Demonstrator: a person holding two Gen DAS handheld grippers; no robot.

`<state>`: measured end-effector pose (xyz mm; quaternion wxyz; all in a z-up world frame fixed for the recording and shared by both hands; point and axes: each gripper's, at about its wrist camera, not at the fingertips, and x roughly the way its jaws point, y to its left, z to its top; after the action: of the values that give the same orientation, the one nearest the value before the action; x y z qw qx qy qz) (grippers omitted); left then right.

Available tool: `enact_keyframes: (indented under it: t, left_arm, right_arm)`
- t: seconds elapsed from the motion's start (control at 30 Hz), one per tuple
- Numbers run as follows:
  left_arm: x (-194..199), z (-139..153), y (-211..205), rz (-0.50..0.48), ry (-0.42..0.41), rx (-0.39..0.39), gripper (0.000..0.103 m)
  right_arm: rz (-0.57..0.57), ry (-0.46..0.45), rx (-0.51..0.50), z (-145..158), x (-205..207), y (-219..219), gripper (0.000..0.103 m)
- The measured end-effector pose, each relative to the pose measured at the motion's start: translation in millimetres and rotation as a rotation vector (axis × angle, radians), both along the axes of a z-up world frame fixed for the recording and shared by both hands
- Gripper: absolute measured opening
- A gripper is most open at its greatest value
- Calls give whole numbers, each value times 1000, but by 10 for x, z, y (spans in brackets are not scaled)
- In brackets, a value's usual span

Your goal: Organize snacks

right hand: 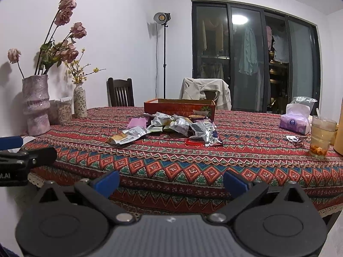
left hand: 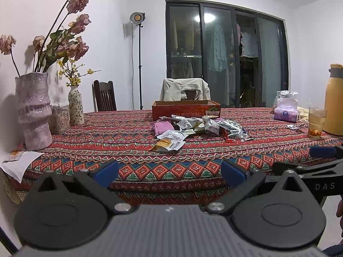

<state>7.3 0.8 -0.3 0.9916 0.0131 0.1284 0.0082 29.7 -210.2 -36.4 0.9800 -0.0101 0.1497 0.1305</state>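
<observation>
Your table has that red patterned cloth, and going left to right there's a big pink vase and a small vase by the wall, a lamp stand behind, dark glass doors, then a tissue pack, a glass and a yellow flask on the far right. The snacks sit mid-table in a loose pile spreading sideways, just in front of the red box, whose long side runs left-right. You're holding your left gripper and right gripper low at the near edge, level, pointing at the pile, both spread wide with nothing in them.
</observation>
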Motion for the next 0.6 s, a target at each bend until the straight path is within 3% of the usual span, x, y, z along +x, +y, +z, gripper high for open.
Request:
enact_keyframes:
  t: [0.6]
  left_arm:
    - [85,1,109,12,33,-24,103]
  right_arm:
    - [15,-11,-1,1,-3,25,103]
